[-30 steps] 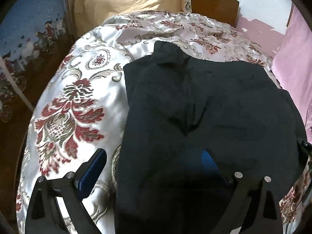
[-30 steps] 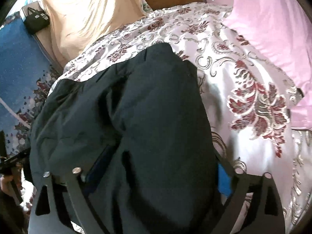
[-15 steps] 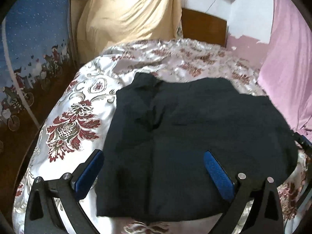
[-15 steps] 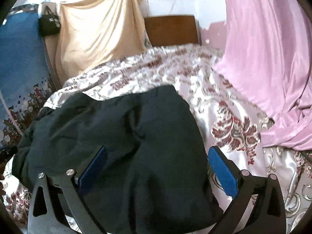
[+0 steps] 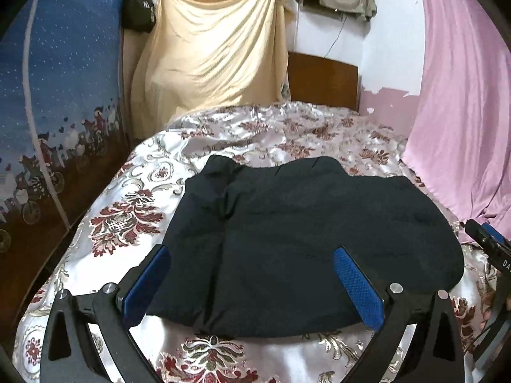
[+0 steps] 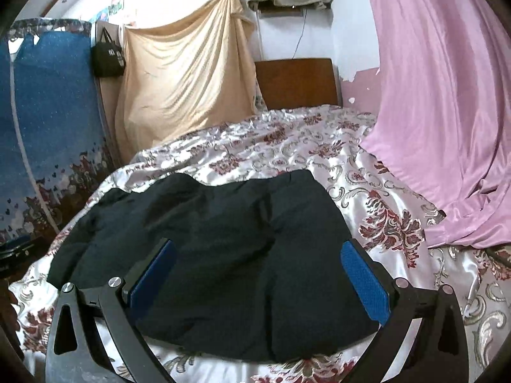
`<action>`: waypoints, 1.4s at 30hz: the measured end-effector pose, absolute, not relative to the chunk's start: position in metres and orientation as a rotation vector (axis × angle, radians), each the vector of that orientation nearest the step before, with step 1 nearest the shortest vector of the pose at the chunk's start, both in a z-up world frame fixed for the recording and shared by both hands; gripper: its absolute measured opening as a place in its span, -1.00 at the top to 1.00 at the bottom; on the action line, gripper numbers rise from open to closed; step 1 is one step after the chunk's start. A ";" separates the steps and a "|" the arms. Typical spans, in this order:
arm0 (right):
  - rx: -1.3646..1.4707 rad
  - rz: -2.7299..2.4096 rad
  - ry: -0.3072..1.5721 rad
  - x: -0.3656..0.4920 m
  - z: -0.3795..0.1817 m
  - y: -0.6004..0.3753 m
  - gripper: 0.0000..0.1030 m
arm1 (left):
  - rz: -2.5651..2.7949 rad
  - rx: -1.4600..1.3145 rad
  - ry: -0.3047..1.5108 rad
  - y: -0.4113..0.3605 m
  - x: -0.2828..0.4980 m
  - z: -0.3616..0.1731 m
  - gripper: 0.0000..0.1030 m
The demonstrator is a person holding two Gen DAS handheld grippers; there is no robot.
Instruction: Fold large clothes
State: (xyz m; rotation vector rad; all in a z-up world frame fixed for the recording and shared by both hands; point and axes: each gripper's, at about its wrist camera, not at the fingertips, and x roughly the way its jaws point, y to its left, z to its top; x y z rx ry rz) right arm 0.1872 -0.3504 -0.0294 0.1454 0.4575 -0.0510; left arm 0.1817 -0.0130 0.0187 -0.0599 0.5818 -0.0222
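The bed (image 5: 134, 198), covered by a floral satin spread, serves as your folding surface because it gives a broad, flat area for a large item. The dark garment (image 5: 303, 239) lies on the near part of that spread as a compact folded stack, its doubled near edge facing you, so the fold appears largely complete. Your left gripper (image 5: 252, 274) hovers above the near left portion of the stack with its fingers (image 5: 357, 287) released and spread wide, nothing between the pads. Your right gripper (image 6: 258, 274) hovers above the near right portion; its fingers (image 6: 364, 281) have just been opening and now stand fully apart, clear of the cloth. Both tools thus leave the stack undisturbed.
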 end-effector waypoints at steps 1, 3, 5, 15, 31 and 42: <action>0.146 -0.050 0.447 0.182 -0.027 -0.349 -0.97 | -0.020 -0.057 0.575 -0.013 0.179 0.020 -1.00; 0.145 -0.046 0.434 0.173 -0.025 -0.345 -0.97 | -0.014 -0.053 0.558 -0.015 0.171 0.021 -1.00; 0.143 -0.037 0.421 0.165 -0.023 -0.341 -0.97 | -0.015 -0.057 0.543 -0.016 0.162 0.023 -1.00; 0.082 0.013 0.337 0.118 -0.010 -0.304 -0.97 | 0.002 -0.045 0.466 -0.014 0.121 0.032 -1.00; 0.108 0.016 0.342 0.073 -0.026 -0.286 -0.97 | -0.021 0.023 0.405 -0.023 0.074 0.023 -1.00; 0.075 0.050 0.335 0.054 -0.037 -0.276 -0.97 | -0.036 0.014 0.388 -0.026 0.052 0.015 -1.00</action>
